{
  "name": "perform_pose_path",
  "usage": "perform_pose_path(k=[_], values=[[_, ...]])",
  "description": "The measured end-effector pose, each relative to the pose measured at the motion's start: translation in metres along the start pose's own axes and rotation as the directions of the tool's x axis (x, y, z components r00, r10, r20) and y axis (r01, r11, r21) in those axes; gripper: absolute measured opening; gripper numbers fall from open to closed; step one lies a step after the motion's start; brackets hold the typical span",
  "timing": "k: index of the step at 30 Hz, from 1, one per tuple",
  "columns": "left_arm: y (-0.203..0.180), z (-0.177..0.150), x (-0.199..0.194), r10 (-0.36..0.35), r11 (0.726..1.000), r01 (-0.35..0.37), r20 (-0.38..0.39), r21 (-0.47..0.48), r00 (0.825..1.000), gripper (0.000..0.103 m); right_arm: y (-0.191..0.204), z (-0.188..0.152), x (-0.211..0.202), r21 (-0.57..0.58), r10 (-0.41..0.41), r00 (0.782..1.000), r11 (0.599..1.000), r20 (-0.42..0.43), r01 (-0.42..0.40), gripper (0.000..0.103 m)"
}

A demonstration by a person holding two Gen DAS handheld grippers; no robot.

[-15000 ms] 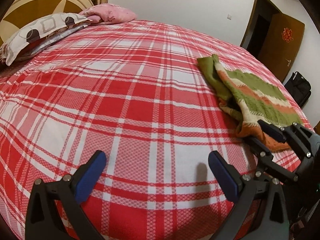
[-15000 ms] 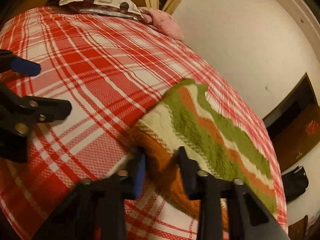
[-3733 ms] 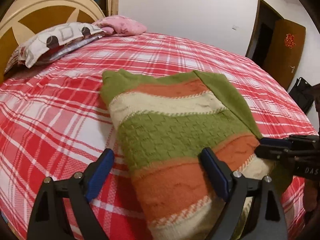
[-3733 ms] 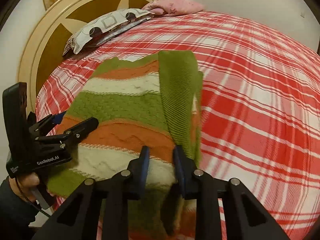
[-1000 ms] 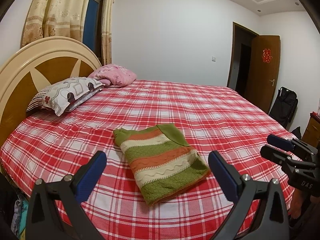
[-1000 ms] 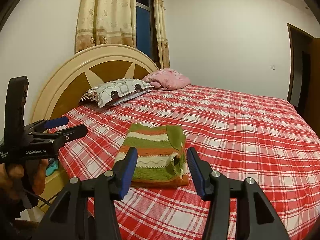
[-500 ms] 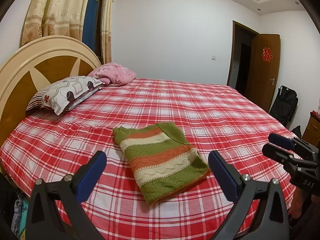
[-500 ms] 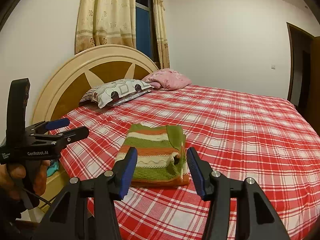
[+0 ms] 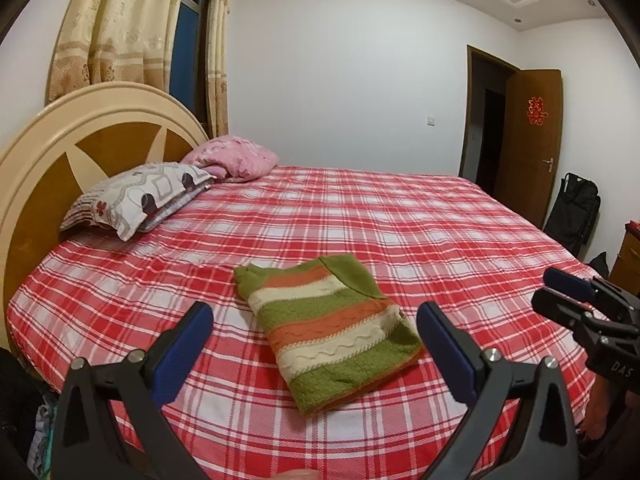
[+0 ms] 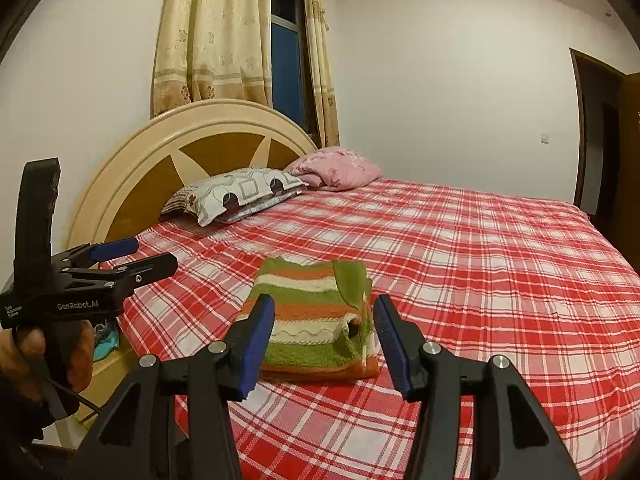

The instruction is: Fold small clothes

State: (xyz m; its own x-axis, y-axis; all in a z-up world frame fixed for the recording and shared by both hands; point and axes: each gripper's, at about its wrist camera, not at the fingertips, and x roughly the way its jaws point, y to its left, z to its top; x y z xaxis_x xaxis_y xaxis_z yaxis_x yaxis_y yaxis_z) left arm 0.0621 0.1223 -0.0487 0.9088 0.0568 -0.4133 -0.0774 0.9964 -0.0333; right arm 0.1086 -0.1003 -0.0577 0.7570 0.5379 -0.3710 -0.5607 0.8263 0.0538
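bed [image 9: 400, 220]: red-and-white plaid sheet, fills most of both views; rounded cream-and-brown headboard [image 10: 192, 148] at the far left end
wall side: curtains [image 10: 208, 36] and a dark window above the headboard; brown door [image 9: 532, 140] ajar on the right in the left wrist view
pillows: patterned grey pillow [image 9: 140, 196] by the headboard, pink pillow [image 9: 236, 158] just beside it, touching
sweater [image 9: 328, 328]: striped green, orange and cream knit, folded into a compact rectangle, lying flat on the sheet near the bed's near edge; one green flap folded over its top right corner
left gripper [image 9: 320, 348]: held off the bed, jaws spread wide, nothing between the pads; the sweater shows through the gap but lies beyond the tips, no contact
right gripper [image 10: 324, 344]: held off the bed, jaws about half apart, gripping nothing; the sweater sits framed between the blue pads in view, beyond them, not touched
spacing: the two grippers well apart, each visible at the edge of the other's view
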Motion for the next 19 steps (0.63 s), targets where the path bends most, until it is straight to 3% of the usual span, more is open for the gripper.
perform_pose_path(k=[9, 19], values=[[0.002, 0.003, 0.002, 0.053, 0.999, -0.053, 0.002, 0.007, 0.999, 0.103, 0.003, -0.002, 0.001, -0.003, 0.002, 1.000, 1.000, -0.002, -0.002, 0.053], [0.007, 0.001, 0.001, 0.036, 0.999, -0.036, 0.026, -0.005, 0.999, 0.103, 0.007, -0.006, 0.005, -0.012, 0.011, 1.000, 1.000, -0.019, -0.011, 0.053]])
